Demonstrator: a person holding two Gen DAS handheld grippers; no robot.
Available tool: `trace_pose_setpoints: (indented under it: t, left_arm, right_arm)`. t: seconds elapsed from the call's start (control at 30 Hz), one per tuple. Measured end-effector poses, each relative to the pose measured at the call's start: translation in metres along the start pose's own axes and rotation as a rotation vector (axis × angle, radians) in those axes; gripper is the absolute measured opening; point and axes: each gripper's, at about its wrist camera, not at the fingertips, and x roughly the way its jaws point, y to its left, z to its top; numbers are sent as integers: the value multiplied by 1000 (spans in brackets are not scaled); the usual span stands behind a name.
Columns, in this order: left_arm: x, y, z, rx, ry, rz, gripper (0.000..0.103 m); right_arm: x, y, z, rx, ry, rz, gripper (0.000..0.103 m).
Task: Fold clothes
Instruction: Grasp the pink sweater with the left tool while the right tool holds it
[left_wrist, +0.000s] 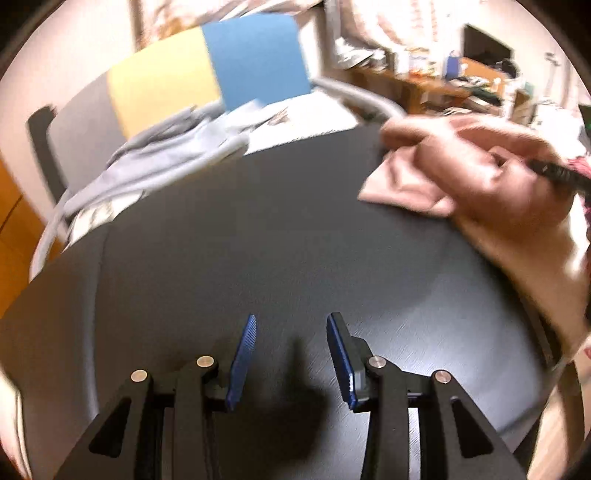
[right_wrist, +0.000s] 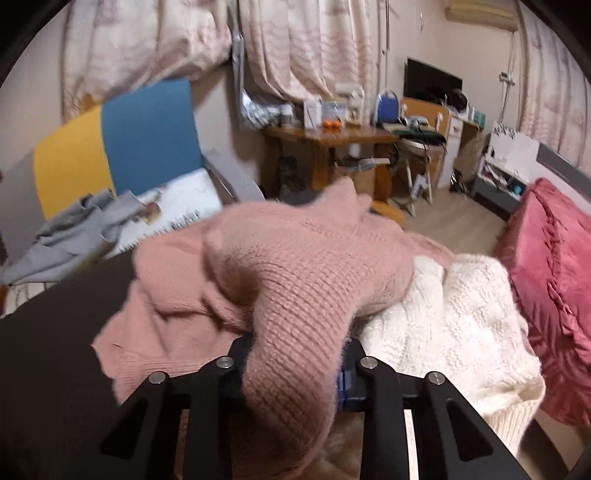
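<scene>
Bunching up between the right tongs (right_wrist: 295, 363), a fold of the pink knitted sweater (right_wrist: 280, 266) rises in a soft hump over the black linkage and hides the blue pads almost entirely; only a sliver of blue shows at the right edge of the wool. These tongs are clamped on that fold. The rest of the sweater spills forward and to the left over the dark counter (right_wrist: 55, 350), rumpled. Just to its right lies a cream knitted garment (right_wrist: 454, 325), touching the pink one along its edge. Beyond that, at the far right, a rose-coloured ruffled blanket (right_wrist: 554, 280) hangs down.

The left tongs (left_wrist: 291, 360) stand apart with nothing between their blue pads (left_wrist: 242, 363), held above a bare stretch of the dark counter, their shadow falling just beneath them. From this side the view is blurred, but a hand (left_wrist: 491, 173) can be seen at the upper right gripping a black handle, with pink cloth under and behind it.

At the back left, a grey garment (right_wrist: 70, 240) lies crumpled on a chair with a yellow and blue backrest (right_wrist: 122, 140). Farther off stands a wooden table (right_wrist: 328, 136) crowded with small items, too small to tell apart, and pale patterned curtains (right_wrist: 306, 48) hang behind it.
</scene>
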Motion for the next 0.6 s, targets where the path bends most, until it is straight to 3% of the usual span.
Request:
trace_pose_setpoints:
  t: [0.17, 0.37, 0.47, 0.6]
  left_arm:
    - [4, -38, 45, 51, -19, -182, 40]
    - [22, -87, 82, 72, 71, -372, 40]
    - [21, -89, 100, 29, 56, -421, 40]
    - [19, -89, 118, -20, 95, -555, 44]
  right_arm:
    - [-26, 13, -4, -15, -89, 105, 29]
    - [-36, 37, -26, -19, -76, 323, 28]
    - [-41, 55, -47, -78, -93, 336, 28]
    - [-46, 79, -79, -158, -92, 340, 28]
